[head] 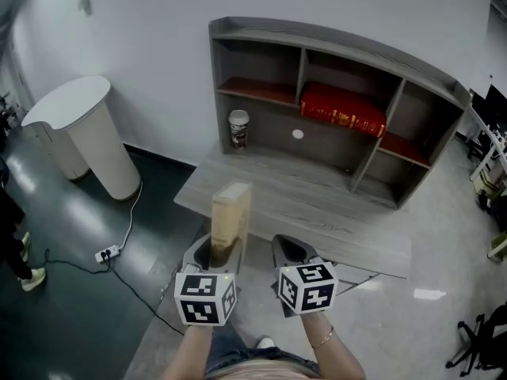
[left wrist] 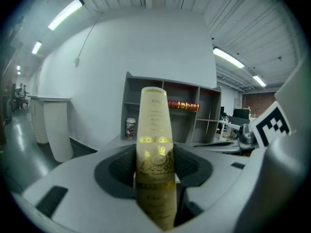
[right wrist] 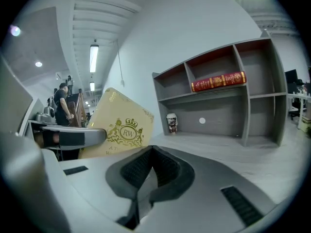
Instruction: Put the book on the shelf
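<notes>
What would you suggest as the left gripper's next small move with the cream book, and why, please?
Probably carry it forward toward the shelf. The left gripper is clamped on the upright cream book, well short of the shelf, whose upper left compartment looks free, while a red book lies in the middle one.

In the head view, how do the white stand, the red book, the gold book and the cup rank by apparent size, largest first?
1. white stand
2 and 3. red book and gold book: about alike, and the gold book is nearer the camera, so I do not rank them.
4. cup
</notes>
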`<state>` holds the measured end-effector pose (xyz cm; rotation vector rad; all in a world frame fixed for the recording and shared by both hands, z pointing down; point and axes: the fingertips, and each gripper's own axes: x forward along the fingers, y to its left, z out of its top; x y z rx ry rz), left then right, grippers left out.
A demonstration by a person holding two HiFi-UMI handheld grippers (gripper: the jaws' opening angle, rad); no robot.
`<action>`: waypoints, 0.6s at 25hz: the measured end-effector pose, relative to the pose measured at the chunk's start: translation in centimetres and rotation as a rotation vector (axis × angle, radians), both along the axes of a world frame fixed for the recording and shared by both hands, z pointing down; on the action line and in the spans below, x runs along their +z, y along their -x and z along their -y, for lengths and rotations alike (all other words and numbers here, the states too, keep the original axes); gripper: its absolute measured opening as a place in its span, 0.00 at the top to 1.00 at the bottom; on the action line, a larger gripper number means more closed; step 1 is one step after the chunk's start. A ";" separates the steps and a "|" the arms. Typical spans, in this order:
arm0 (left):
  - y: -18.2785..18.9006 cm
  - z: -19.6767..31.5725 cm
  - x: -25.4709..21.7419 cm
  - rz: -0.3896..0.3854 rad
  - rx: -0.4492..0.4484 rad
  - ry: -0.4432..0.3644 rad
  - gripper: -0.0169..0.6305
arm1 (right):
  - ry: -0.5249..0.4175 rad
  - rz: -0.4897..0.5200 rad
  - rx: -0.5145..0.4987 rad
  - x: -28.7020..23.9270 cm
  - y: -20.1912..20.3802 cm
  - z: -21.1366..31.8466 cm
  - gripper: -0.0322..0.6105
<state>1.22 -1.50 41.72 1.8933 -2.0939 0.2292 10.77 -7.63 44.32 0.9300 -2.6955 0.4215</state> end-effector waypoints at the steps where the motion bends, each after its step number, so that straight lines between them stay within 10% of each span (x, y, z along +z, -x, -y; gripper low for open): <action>1: 0.8 0.3 0.0 -0.002 -0.003 -0.003 0.64 | -0.002 0.000 -0.003 -0.1 0.8 0.3 0.94; 15: 10.8 10.2 -2.0 0.030 0.109 -0.022 0.64 | -0.032 0.010 0.097 -2.1 10.0 8.7 0.94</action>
